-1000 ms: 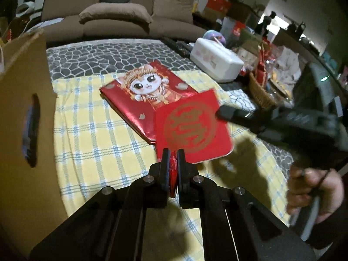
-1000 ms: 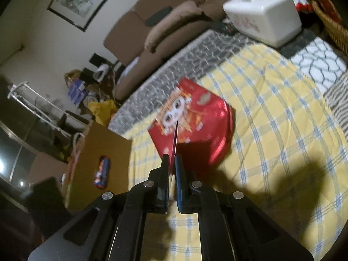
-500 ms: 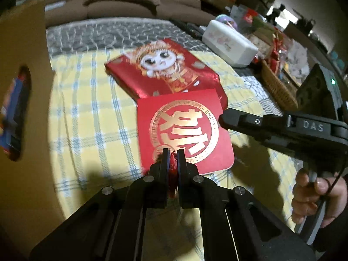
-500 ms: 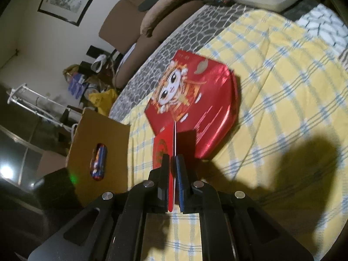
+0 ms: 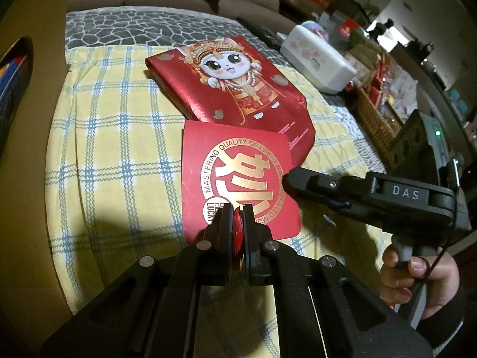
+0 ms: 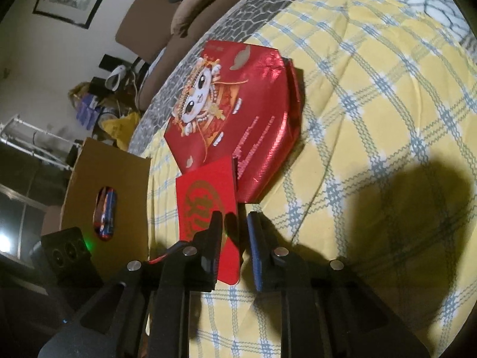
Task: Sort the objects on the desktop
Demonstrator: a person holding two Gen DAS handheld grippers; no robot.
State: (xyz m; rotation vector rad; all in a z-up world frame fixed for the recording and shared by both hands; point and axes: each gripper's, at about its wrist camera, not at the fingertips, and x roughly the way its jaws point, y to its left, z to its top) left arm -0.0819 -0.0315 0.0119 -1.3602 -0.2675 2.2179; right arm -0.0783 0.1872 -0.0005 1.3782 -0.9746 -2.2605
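Left wrist view: the small red envelope [image 5: 238,176] was laid on the yellow cloth [image 5: 119,149] just before the cat-printed packet [image 5: 235,80], pinched by the left gripper [image 5: 237,223]; the right gripper [image 6: 234,229] fingers were opening, pads clear. Sorting appeared barely started.

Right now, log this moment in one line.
left gripper: shut on red envelope | right gripper: opening, envelope between jaws | cloth: yellow plaid
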